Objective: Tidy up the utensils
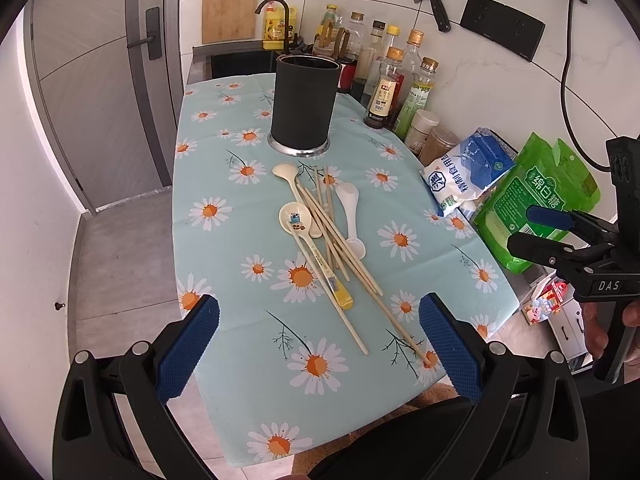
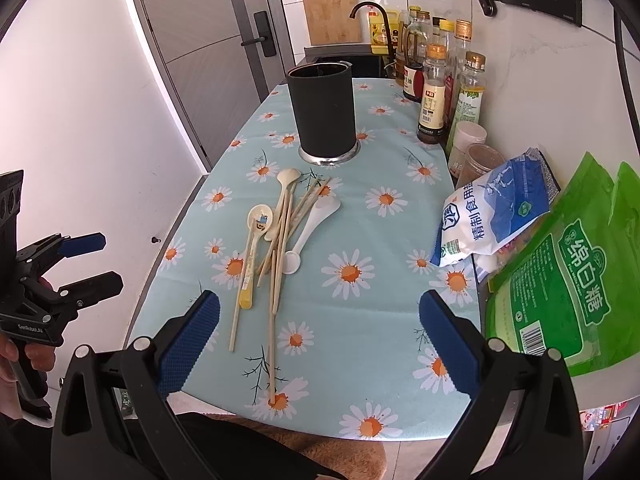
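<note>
A pile of utensils lies mid-table on the daisy tablecloth [image 1: 224, 264]: several wooden chopsticks [image 1: 340, 240], a cream spoon with a cartoon print [image 1: 295, 220], a plain cream spoon [image 1: 285, 171] and a white spoon [image 1: 352, 216]. The pile also shows in the right wrist view [image 2: 280, 236]. A dark round utensil holder [image 1: 304, 104] stands upright behind the pile; it also shows in the right wrist view [image 2: 322, 110]. My left gripper [image 1: 319, 340] is open and empty above the near table edge. My right gripper [image 2: 319, 340] is open and empty, to the right of the left one.
Sauce and oil bottles [image 1: 394, 84] line the right wall. A blue-white salt bag [image 1: 466, 172], a green sugar bag [image 1: 536, 200] and two small jars [image 1: 434, 136] lie at the table's right. A sink with a faucet [image 1: 280, 12] sits behind. The door [image 1: 96, 92] is at left.
</note>
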Demonstrator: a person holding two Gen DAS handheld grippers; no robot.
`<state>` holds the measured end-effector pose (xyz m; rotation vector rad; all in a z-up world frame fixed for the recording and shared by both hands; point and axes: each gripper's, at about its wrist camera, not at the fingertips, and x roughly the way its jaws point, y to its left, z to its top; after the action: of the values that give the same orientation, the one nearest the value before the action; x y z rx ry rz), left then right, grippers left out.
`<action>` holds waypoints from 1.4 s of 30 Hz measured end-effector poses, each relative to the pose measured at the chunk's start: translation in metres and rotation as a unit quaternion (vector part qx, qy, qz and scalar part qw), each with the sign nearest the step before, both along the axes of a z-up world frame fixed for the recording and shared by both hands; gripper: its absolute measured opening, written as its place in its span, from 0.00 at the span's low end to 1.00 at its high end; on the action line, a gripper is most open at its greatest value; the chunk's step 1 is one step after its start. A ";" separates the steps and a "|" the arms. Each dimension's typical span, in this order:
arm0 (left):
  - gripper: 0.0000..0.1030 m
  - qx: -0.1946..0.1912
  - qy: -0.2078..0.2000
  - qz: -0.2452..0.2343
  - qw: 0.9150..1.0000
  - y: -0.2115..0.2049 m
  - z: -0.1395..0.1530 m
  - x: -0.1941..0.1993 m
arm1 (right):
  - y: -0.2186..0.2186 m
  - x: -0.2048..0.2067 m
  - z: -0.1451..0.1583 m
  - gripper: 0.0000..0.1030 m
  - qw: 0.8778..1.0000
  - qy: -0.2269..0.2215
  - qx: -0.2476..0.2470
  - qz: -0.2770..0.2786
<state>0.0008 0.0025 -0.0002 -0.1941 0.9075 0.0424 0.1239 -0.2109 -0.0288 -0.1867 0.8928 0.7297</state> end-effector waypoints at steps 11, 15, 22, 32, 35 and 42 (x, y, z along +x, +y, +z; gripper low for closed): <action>0.94 -0.002 0.001 -0.005 1.000 -0.001 -0.001 0.002 | 0.000 0.000 0.000 0.96 1.000 -0.001 -0.001 0.000; 0.94 -0.002 0.002 -0.005 1.000 0.000 -0.002 0.003 | 0.000 0.001 -0.001 0.96 1.000 0.004 0.000 -0.001; 0.94 -0.010 0.005 -0.003 1.000 0.003 -0.004 0.007 | 0.003 0.005 -0.002 0.96 1.000 0.007 0.003 -0.001; 0.94 -0.062 0.013 -0.002 0.998 0.014 -0.011 0.034 | 0.020 0.031 -0.013 0.96 0.998 0.057 0.021 0.004; 0.94 -0.086 0.016 -0.007 0.996 0.017 -0.020 0.047 | 0.032 0.046 -0.022 0.96 0.996 0.086 0.029 0.011; 0.94 -0.137 0.047 -0.004 0.989 0.027 -0.052 0.065 | 0.055 0.098 -0.059 0.81 0.977 0.202 0.063 0.000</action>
<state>0.0659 0.0295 -0.0521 -0.4465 1.0060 -0.0820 0.2220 -0.1558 -0.0874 0.0796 1.2278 0.8381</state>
